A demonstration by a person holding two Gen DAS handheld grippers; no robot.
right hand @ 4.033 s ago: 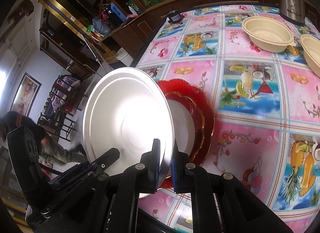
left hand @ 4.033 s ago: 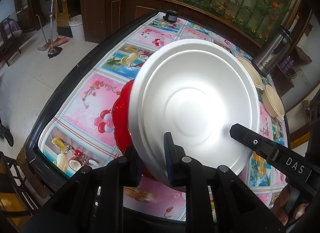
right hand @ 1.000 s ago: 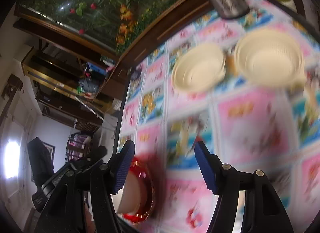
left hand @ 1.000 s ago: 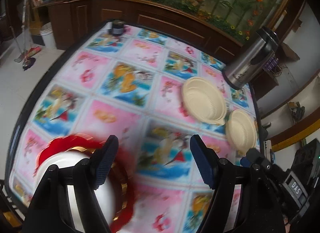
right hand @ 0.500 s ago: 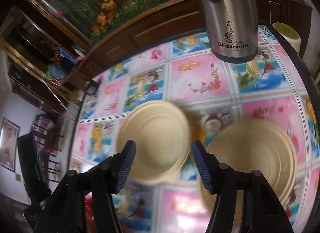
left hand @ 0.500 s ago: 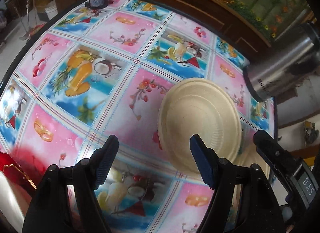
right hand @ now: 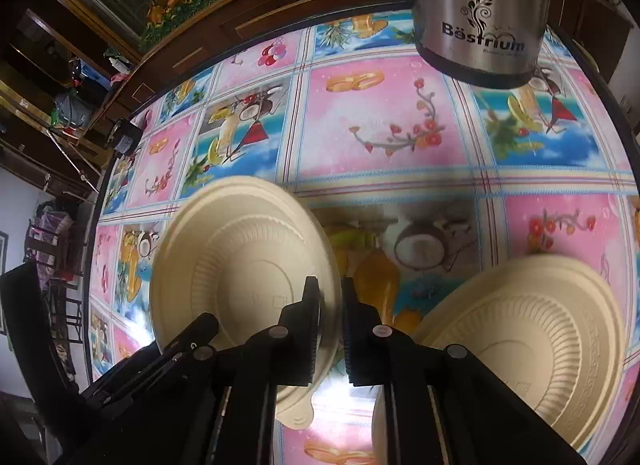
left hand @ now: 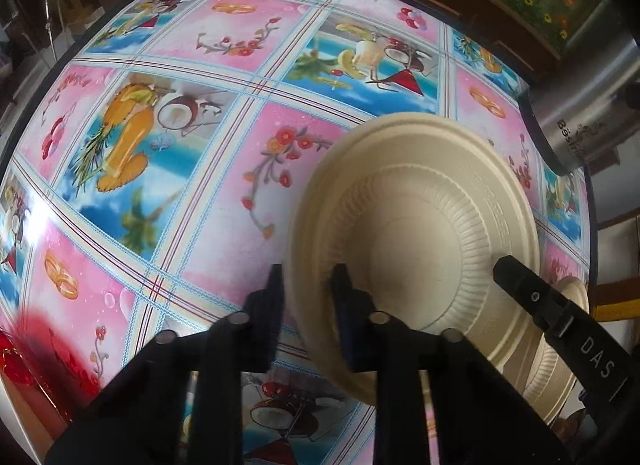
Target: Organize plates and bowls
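Gripping step: left gripper (left hand: 307,277) and right gripper (right hand: 330,297) both clamped on opposite rims of cream bowl (left hand: 420,241), lower right on table (left hand: 224,225). Next, probably: level lift onto second bowl (right hand: 532,345).

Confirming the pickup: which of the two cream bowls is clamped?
The left bowl in the right wrist view: left tool and right tool pinch opposite sides of its rim. The other bowl beside it sits untouched.
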